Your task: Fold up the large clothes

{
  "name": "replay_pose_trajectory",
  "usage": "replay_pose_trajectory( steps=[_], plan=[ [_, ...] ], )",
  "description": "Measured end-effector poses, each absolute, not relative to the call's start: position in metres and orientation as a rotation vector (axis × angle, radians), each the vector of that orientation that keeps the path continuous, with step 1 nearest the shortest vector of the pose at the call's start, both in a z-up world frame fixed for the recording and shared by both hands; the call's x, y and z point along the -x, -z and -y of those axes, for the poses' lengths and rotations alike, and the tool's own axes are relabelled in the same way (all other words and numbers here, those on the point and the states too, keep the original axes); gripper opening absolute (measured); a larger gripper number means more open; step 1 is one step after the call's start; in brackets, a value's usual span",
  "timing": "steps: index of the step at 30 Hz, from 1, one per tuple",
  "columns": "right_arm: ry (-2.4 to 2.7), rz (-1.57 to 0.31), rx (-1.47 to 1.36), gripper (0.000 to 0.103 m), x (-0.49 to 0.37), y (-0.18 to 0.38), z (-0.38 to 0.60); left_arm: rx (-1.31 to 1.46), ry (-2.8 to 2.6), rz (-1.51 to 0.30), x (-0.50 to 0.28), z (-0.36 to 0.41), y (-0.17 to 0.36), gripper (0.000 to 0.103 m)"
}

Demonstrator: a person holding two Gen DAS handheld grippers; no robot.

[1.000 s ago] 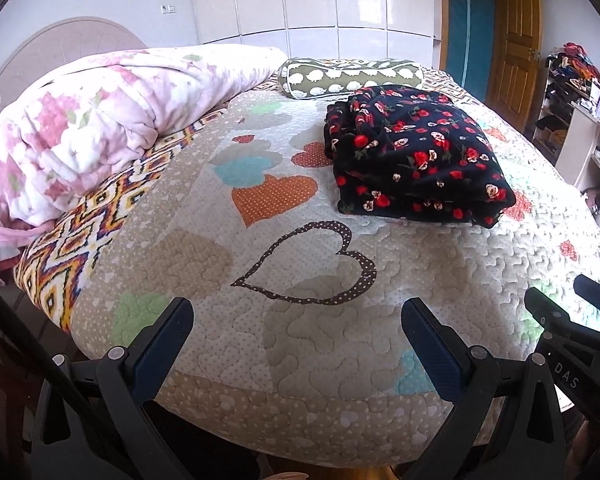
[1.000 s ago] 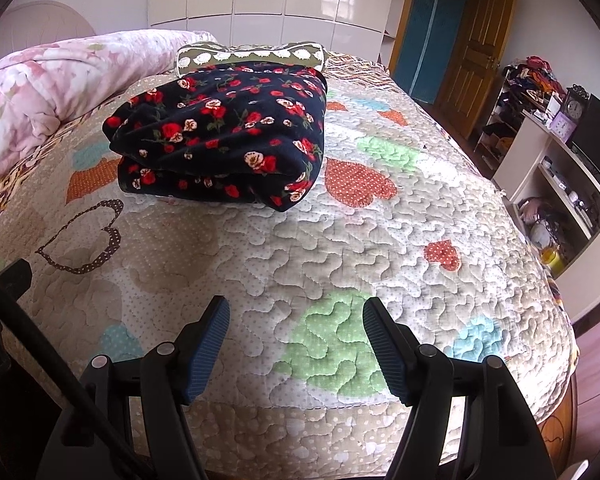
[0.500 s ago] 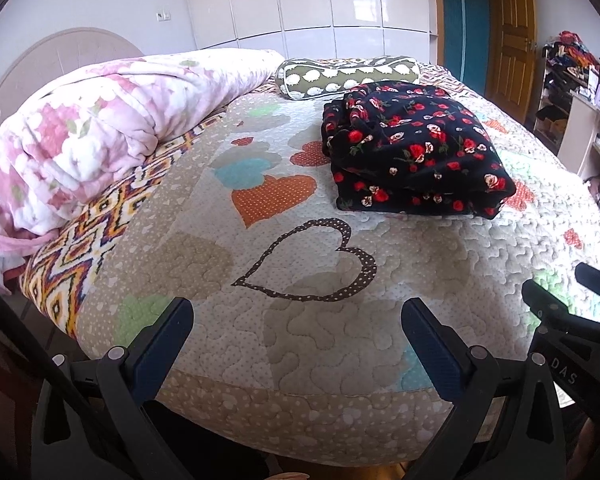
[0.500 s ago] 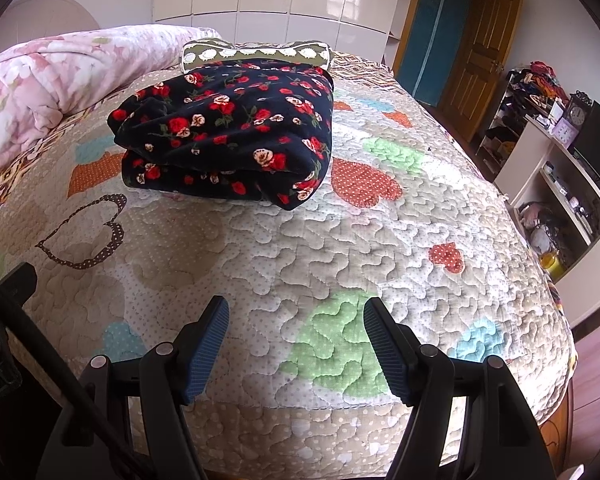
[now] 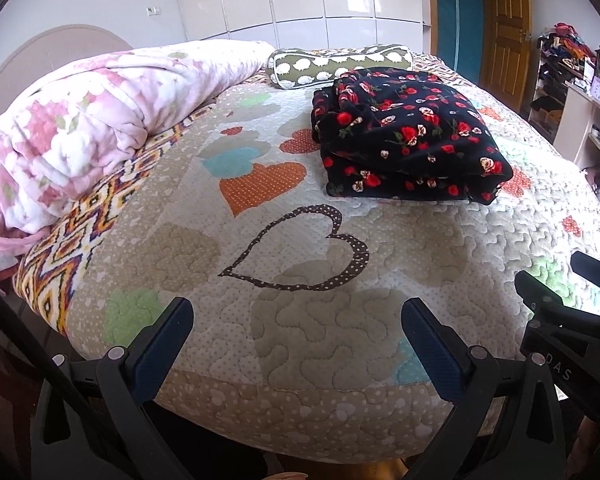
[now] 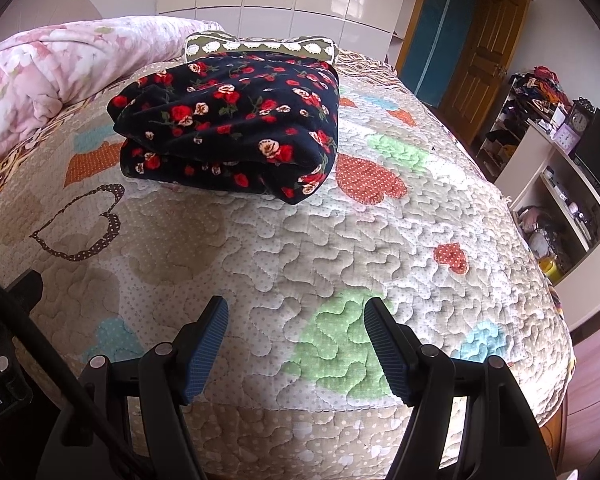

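On the bed (image 5: 500, 236), toward twelve o'clock of both claws, the folded floral garment (image 5: 408, 136) lies flat. Left claw (image 5: 296, 316) and right claw (image 6: 296, 320) gape apart, holding nothing.

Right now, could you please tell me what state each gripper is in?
Left gripper: open, holding nothing.
Right gripper: open, holding nothing.

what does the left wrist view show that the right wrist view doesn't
Only the left wrist view: the open left gripper and the zigzag-patterned blanket edge.

Only the right wrist view: the open right gripper, the large green heart patch and the white shelf unit's lower compartments.

Both: the folded black rose-print garment on the heart-patterned quilt, the rolled pink floral duvet and the wooden door.
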State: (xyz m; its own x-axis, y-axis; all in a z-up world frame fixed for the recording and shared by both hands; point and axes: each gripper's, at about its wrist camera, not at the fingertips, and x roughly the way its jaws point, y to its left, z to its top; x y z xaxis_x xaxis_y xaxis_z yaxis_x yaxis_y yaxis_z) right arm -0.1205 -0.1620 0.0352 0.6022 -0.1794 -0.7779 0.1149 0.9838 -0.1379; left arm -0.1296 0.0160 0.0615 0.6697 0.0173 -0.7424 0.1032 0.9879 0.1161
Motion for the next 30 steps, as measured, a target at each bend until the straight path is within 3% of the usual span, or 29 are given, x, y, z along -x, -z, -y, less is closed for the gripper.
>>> replay_pose_trajectory(
  steps=[30],
  plan=[
    [0.168, -0.914, 0.085, 0.075, 0.1219, -0.0305, 0.159, -0.132, 0.063, -0.874, 0.1274, -0.017, -0.0516, 0.103]
  ],
)
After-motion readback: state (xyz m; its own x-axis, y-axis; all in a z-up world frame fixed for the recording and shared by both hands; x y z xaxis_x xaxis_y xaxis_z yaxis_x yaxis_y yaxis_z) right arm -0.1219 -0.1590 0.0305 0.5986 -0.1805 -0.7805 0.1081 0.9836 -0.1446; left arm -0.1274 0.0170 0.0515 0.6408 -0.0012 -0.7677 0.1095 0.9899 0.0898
